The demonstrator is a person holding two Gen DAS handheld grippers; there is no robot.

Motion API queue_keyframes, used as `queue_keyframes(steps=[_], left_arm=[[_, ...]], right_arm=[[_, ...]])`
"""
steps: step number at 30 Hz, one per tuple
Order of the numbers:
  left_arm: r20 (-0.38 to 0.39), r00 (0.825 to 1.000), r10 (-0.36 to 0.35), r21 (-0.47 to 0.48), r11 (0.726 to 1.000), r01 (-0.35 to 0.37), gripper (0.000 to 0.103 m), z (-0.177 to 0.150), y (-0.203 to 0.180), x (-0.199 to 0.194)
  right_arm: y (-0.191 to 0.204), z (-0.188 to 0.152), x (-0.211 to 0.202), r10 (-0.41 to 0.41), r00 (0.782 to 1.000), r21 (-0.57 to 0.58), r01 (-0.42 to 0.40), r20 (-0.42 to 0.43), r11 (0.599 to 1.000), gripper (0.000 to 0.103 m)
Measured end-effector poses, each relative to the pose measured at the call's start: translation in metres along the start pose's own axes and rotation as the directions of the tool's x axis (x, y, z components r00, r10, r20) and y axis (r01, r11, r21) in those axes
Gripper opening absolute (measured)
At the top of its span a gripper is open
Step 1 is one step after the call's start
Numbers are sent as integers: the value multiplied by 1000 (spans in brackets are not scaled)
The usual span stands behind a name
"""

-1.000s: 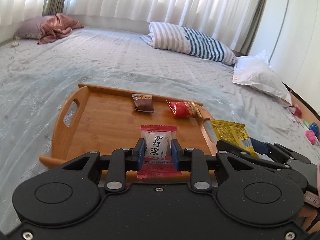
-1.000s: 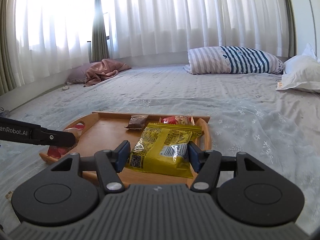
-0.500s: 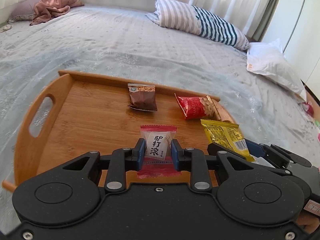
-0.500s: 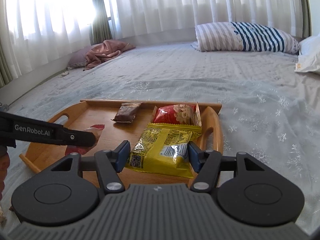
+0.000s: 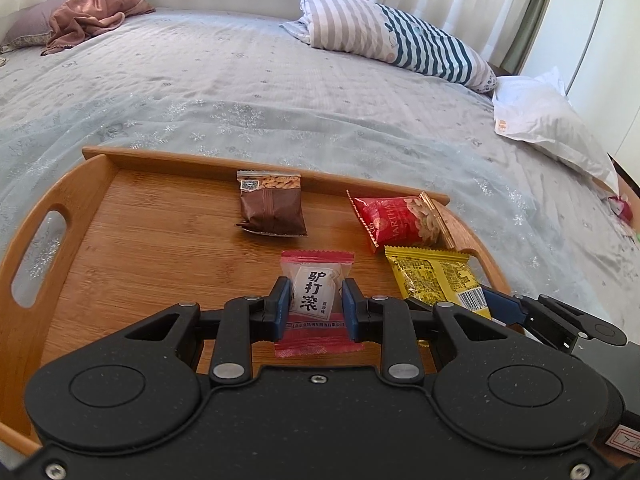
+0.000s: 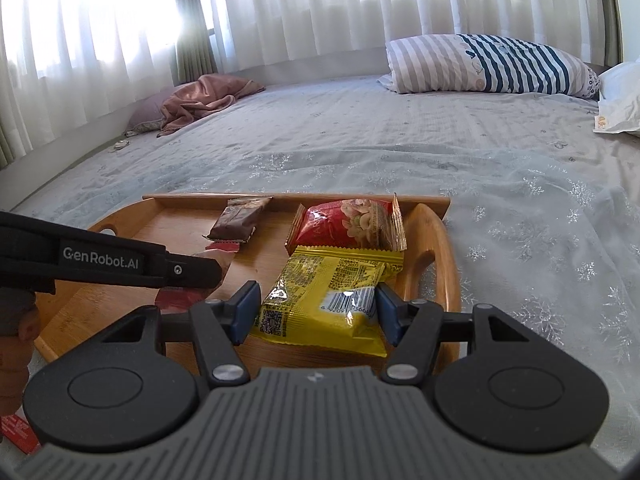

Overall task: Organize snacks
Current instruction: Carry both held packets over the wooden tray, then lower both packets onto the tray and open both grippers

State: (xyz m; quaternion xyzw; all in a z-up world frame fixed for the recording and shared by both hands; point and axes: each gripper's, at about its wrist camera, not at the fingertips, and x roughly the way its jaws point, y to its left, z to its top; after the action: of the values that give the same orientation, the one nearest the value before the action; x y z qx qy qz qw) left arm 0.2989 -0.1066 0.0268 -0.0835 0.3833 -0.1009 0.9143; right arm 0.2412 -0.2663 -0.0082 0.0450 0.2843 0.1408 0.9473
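Observation:
A wooden tray (image 5: 160, 248) lies on the bed; it also shows in the right wrist view (image 6: 436, 240). My left gripper (image 5: 313, 306) is shut on a red-and-white candy packet (image 5: 316, 284) and holds it over the tray's front middle. My right gripper (image 6: 316, 308) is shut on a yellow snack bag (image 6: 332, 292) over the tray's right side; that bag also shows in the left wrist view (image 5: 436, 276). A brown packet (image 5: 272, 210) and a red nut bag (image 5: 400, 220) lie on the tray at the back.
The grey bedspread (image 5: 240, 92) surrounds the tray. A striped pillow (image 5: 392, 44) and a white pillow (image 5: 548, 120) lie at the back right. A pink cloth (image 5: 88, 16) lies at the back left. Small red items (image 5: 620, 208) lie at the bed's right edge.
Both grippers have moved forward and lower over the tray, each with its packet still held. The packets on the tray have not moved.

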Motion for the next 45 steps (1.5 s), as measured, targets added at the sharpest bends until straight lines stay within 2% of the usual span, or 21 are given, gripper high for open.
queue_keyframes(steps=[12,38,44,45], left_arm=[[-8,1000,5,-7,1000,-5,26,1,2,14],[-2,1000,9,18,1000,-9,28,0,-2,16],[4,1000,17,27,999,-17,37,1,-1,13],[4,1000,18,27,999,-18,40,2,-1,12]], right_arm=[[0,-1,6,-1,1000,1,1,-5,1000,64],[4,-1,9,0,1000,-6,0,-16,1000,67],[5,-1,9,-2,1000,0,2,-16,1000,70],[5,-1,9,-2,1000,0,2,-14,1000,75]])
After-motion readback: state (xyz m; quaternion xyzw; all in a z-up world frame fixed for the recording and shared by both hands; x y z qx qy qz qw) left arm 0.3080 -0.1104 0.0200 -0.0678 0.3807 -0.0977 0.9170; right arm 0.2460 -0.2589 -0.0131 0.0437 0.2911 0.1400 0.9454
